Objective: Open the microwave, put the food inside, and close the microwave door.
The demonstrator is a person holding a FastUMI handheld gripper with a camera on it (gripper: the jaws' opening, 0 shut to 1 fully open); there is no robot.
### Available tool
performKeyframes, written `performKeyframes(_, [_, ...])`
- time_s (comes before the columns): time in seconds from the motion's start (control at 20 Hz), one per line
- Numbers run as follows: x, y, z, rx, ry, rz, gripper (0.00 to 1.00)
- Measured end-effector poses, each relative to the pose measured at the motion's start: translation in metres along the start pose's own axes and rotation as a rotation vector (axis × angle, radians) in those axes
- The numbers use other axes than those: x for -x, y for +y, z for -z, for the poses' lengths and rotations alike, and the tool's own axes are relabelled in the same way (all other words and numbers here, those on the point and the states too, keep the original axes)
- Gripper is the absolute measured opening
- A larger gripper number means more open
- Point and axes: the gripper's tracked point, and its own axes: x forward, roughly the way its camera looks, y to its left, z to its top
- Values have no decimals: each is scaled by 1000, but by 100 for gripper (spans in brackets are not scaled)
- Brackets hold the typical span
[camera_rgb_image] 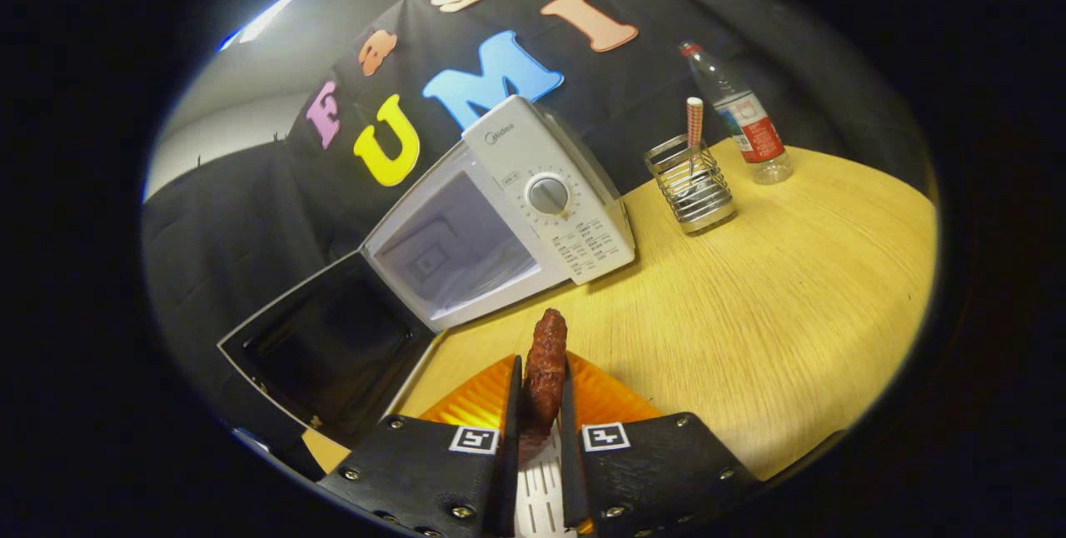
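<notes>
A dark red-brown sausage (545, 367) stands clamped between my two fingers, its tip sticking out ahead of them; my gripper (543, 392) is shut on it. Under the fingers lies an orange plate (479, 399) on the wooden table (774, 296). Just beyond stands the white microwave (545, 188) with its door (329, 346) swung wide open to the left, showing the pale empty cavity (454, 251). The dial panel is on the microwave's right side.
A wire utensil holder (691, 188) with a striped-handled utensil stands to the right of the microwave. A clear plastic bottle (741, 117) with a red label stands behind it near the table's far edge. Bare wood stretches to the right of my fingers.
</notes>
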Motion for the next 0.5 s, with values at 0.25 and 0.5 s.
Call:
performKeyframes(0.25, [3, 14, 2, -54, 9, -33, 10])
performKeyframes(0.5, [17, 23, -21, -62, -49, -7, 10])
